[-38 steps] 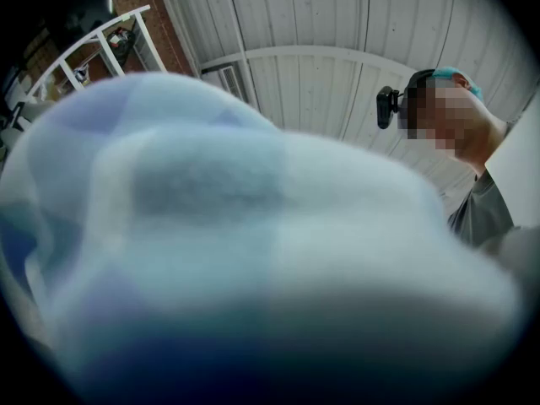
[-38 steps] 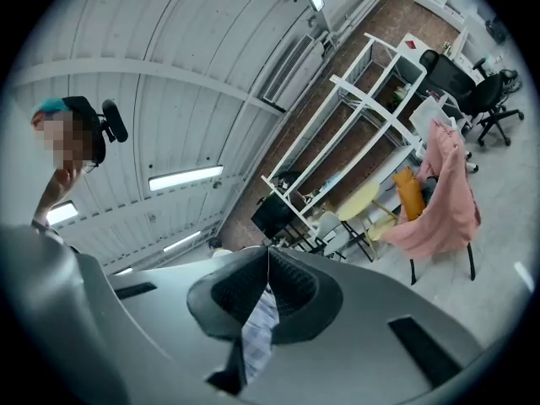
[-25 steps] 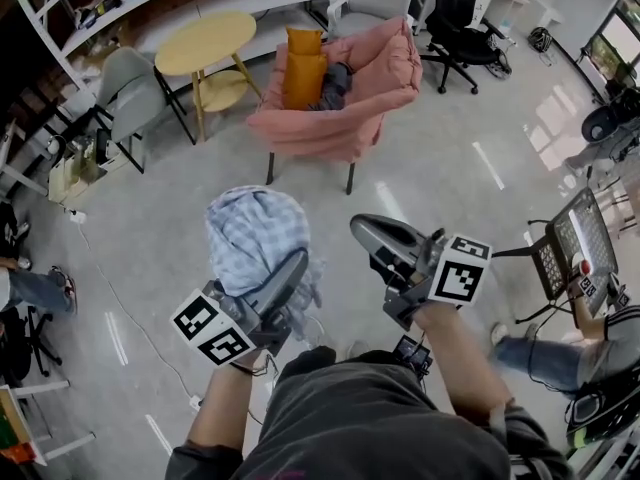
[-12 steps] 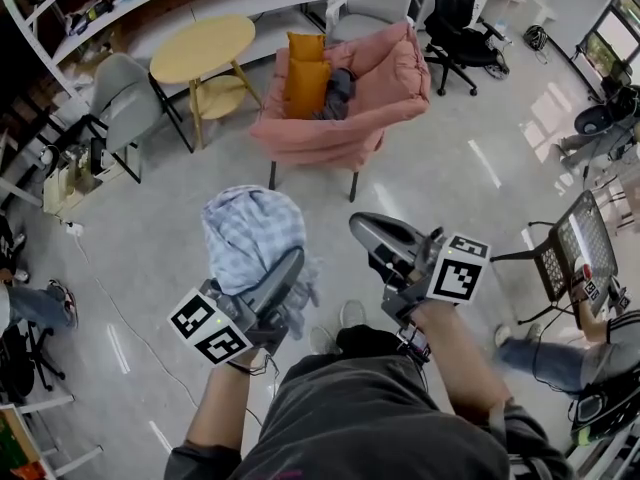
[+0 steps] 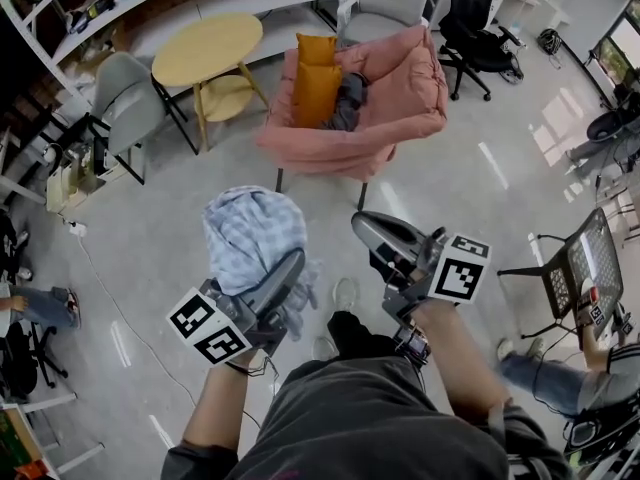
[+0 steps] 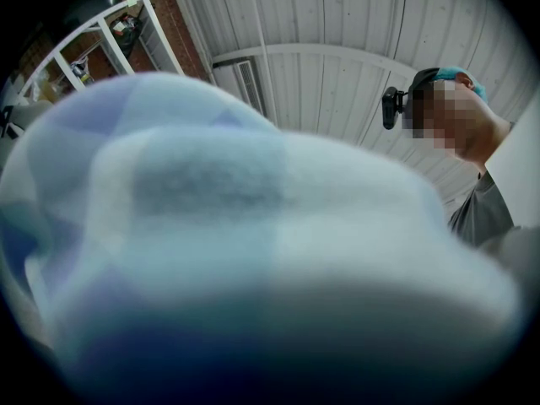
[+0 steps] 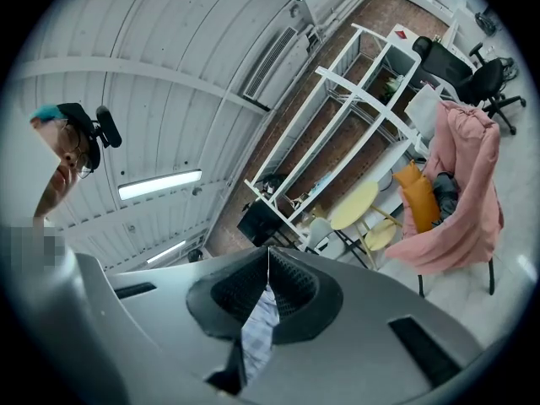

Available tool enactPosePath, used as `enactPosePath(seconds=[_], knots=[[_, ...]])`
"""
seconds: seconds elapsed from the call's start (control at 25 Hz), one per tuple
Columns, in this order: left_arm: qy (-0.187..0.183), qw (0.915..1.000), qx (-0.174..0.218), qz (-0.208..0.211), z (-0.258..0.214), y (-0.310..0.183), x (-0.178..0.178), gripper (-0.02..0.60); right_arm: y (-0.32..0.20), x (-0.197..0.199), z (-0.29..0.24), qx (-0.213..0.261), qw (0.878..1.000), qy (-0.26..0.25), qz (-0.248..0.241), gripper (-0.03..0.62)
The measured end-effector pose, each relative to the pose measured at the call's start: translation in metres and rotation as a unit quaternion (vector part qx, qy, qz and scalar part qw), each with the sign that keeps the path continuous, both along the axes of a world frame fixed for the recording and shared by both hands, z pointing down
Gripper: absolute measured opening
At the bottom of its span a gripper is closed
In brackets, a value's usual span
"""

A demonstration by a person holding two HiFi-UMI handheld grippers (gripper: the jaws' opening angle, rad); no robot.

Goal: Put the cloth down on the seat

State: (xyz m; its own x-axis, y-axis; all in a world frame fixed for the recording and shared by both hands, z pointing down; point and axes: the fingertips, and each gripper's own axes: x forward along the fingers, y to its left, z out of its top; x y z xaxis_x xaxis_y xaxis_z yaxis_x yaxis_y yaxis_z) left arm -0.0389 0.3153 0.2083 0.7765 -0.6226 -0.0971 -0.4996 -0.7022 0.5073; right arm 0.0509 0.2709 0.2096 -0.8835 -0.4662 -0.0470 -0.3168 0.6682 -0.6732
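Note:
A blue-and-white checked cloth [image 5: 252, 236] is bunched up over my left gripper [image 5: 290, 264], which is shut on it above the floor. In the left gripper view the cloth [image 6: 253, 226] fills nearly the whole picture and hides the jaws. My right gripper [image 5: 362, 222] is beside it on the right, shut and holding nothing; its pads [image 7: 287, 281] meet at the tip. The seat is a pink armchair [image 5: 400, 88] farther ahead, with orange cushions [image 5: 318, 76] and a dark grey garment [image 5: 348, 103] on it. The right gripper view has the armchair [image 7: 460, 184] at its right.
A round yellow table [image 5: 208, 46] and a grey chair [image 5: 125, 93] stand left of the armchair. A black office chair [image 5: 478, 18] is behind it. White shelving runs along the back. A black folding chair [image 5: 575, 268] and seated people are at the right edge.
Both grippers, the left still with the cloth, have moved across the floor towards the armchair. The armchair now sits lower and nearer in the head view. A shoe has appeared between the grippers.

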Motion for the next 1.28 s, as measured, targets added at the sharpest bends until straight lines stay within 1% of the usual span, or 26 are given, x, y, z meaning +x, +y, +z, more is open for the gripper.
enactPosePath(seconds=[0.24,0.44,0.64,0.96,1.28], knots=[[-0.004,0.9999,-0.007,-0.015,0.0,-0.063,0.01,0.101,-0.062,0.009,0.004,-0.01,1.0,-0.003,-0.014,0.015],[-0.006,0.9994,-0.017,-0.029,-0.002,-0.124,0.013,0.101,-0.124,0.012,0.001,-0.015,1.0,-0.003,-0.026,0.015],[-0.015,0.9989,-0.022,-0.039,0.002,-0.177,0.028,0.101,-0.173,0.025,0.005,-0.02,0.999,0.0,-0.04,0.015],[-0.016,0.9985,-0.039,-0.036,0.019,-0.248,0.037,0.101,-0.238,0.033,0.02,-0.039,0.999,0.005,-0.035,0.015],[-0.019,0.9971,-0.071,-0.02,0.06,-0.321,0.019,0.101,-0.304,0.022,0.059,-0.072,0.997,0.015,-0.019,0.015]])
